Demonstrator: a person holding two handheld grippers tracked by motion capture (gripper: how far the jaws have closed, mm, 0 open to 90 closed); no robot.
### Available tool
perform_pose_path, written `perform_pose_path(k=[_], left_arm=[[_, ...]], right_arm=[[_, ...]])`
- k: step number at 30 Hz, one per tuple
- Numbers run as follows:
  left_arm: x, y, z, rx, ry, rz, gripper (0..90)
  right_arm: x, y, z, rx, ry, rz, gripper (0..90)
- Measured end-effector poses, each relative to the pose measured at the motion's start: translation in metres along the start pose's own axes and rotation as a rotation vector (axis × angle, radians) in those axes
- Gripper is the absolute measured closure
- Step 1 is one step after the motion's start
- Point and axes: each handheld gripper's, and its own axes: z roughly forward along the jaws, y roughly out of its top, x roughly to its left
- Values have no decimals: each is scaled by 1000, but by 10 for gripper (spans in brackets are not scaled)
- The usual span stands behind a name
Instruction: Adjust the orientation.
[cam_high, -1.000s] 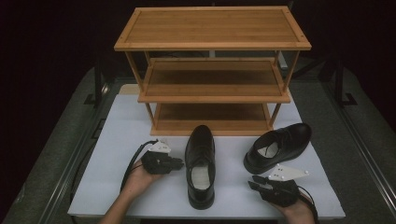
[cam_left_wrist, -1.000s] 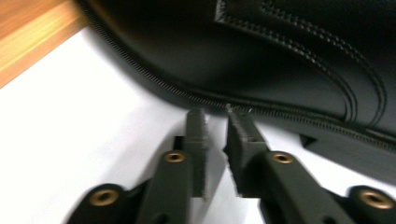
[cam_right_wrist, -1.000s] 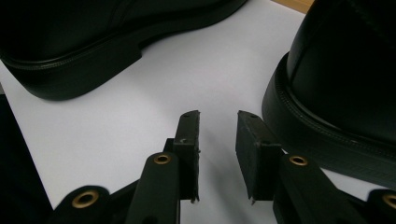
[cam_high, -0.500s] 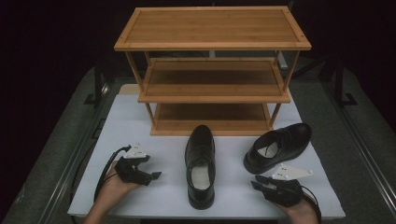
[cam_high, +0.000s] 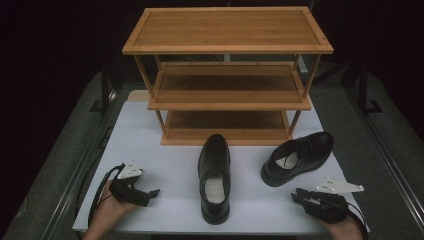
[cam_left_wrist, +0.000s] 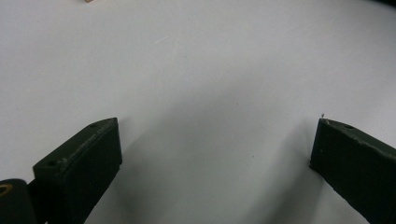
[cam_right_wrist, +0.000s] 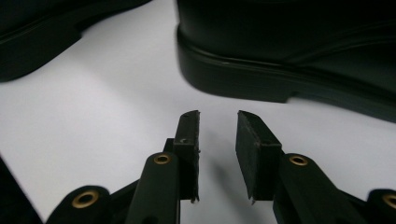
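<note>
So there's a three-tier bamboo shoe rack (cam_high: 227, 75) at the 12 o'clock end of the white table top (cam_high: 150, 150). One black leather dress shoe (cam_high: 215, 176) lies dead centre, toe at 12, and its mate (cam_high: 297, 157) sits at about 3 o'clock of it, toe angled to 2. The left gripper (cam_high: 152, 192), down at 8 o'clock, has its jaws spread wide over bare table. The right gripper (cam_high: 296, 196), at 4 o'clock, has jaws parted by a narrow gap with nothing between them, aimed at the heel of the angled shoe.
</note>
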Motion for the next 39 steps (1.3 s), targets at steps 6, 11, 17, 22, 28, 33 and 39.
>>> perform_pose_path(k=[6,11,17,22,28,33,39], left_arm=[[0,-1,0,-4,2,2,12],[0,-1,0,-3,2,3,13],[0,-1,0,-3,3,3,13],[0,-1,0,-3,3,3,13],[0,-1,0,-3,2,3,13],[0,-1,0,-3,3,3,13],[0,-1,0,-6,3,1,13]], right_arm=[[-13,2,-4,-12,-30,25,680],[-26,5,-13,-25,-77,52,781],[-40,10,-22,-50,-123,63,868],[-55,17,-26,-65,-158,73,888],[-77,30,-25,-74,-199,91,897],[-97,38,-18,-72,-222,103,899],[-124,54,-10,-88,-270,122,900]])
